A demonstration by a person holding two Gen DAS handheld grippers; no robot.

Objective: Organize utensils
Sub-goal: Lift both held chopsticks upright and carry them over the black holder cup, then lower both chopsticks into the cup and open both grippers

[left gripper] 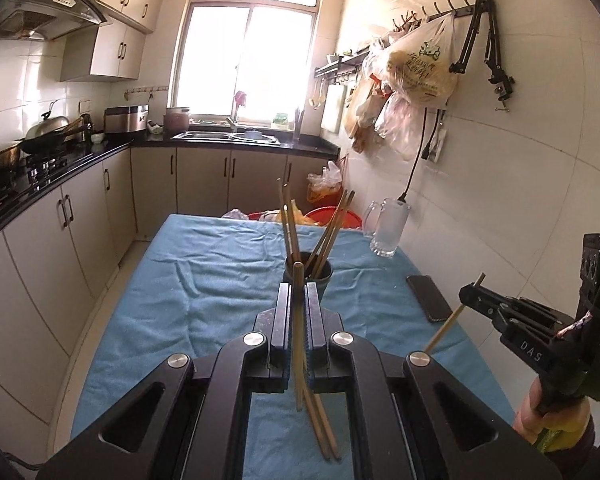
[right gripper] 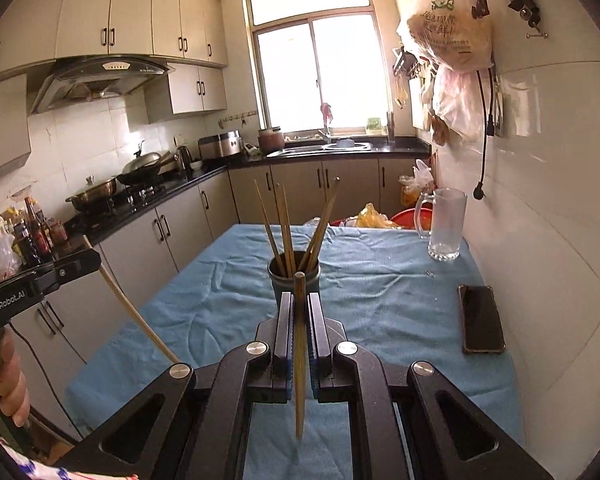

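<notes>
A dark cup (left gripper: 318, 278) (right gripper: 278, 280) stands mid-table on the blue cloth (left gripper: 204, 280) and holds several wooden chopsticks (left gripper: 332, 232) (right gripper: 284, 220) that fan out upward. My left gripper (left gripper: 298, 286) is above the table just short of the cup, shut on one chopstick (left gripper: 298, 344) that runs lengthwise between its jaws. Two more chopsticks (left gripper: 324, 432) show below it over the cloth. My right gripper (right gripper: 299, 296) is also short of the cup, shut on a single chopstick (right gripper: 299, 360). Each gripper appears in the other's view: the right gripper (left gripper: 466, 294), the left gripper (right gripper: 88, 258).
A black phone (left gripper: 428, 298) (right gripper: 482, 318) lies on the cloth at the right. A glass mug (left gripper: 388, 226) (right gripper: 446, 224) stands at the far right corner by the tiled wall. Red basins (left gripper: 332, 216) sit beyond the far edge. Kitchen cabinets (right gripper: 172, 236) line the left.
</notes>
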